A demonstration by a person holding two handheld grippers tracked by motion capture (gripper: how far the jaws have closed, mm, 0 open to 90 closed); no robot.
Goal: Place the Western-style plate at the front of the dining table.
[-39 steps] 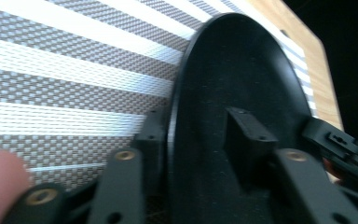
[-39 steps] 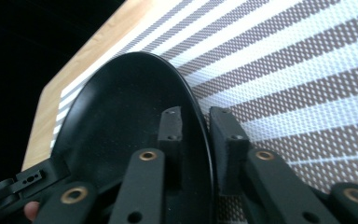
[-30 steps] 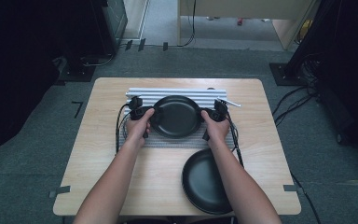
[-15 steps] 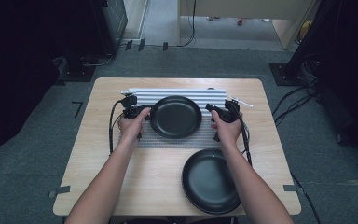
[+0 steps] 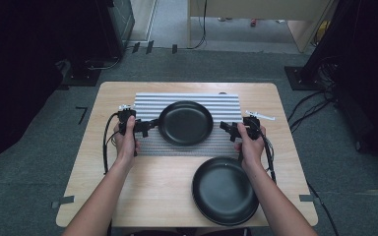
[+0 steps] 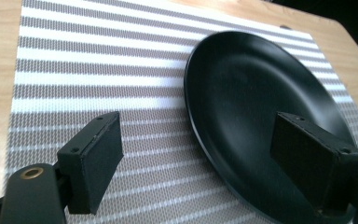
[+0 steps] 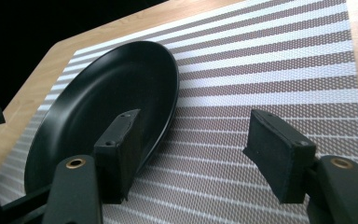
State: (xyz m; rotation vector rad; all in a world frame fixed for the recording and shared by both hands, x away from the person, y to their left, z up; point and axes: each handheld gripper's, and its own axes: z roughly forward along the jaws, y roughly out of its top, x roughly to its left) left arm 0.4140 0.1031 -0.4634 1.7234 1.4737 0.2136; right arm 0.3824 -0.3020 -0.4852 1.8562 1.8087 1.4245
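Note:
A black plate (image 5: 185,123) lies flat on the striped placemat (image 5: 226,104) at the table's middle. My left gripper (image 5: 150,126) stands open just off its left rim, not touching it. In the left gripper view the plate (image 6: 256,102) lies ahead to the right, and the open gripper (image 6: 205,161) has one jaw over the mat and the other in front of the plate. My right gripper (image 5: 226,129) is open a short way off the plate's right rim. In the right gripper view the plate (image 7: 102,102) lies ahead of the left jaw, and nothing sits in the open gripper (image 7: 200,154).
A second black plate (image 5: 225,191) rests on the bare wooden table (image 5: 152,187) near the front right, under my right forearm. Cables trail from both grippers. A small white strip (image 5: 260,115) lies off the mat's right edge.
Both grippers held the plate by its rims a second ago. They set it on the mat, opened and drew outward, left to the left, right to the right.

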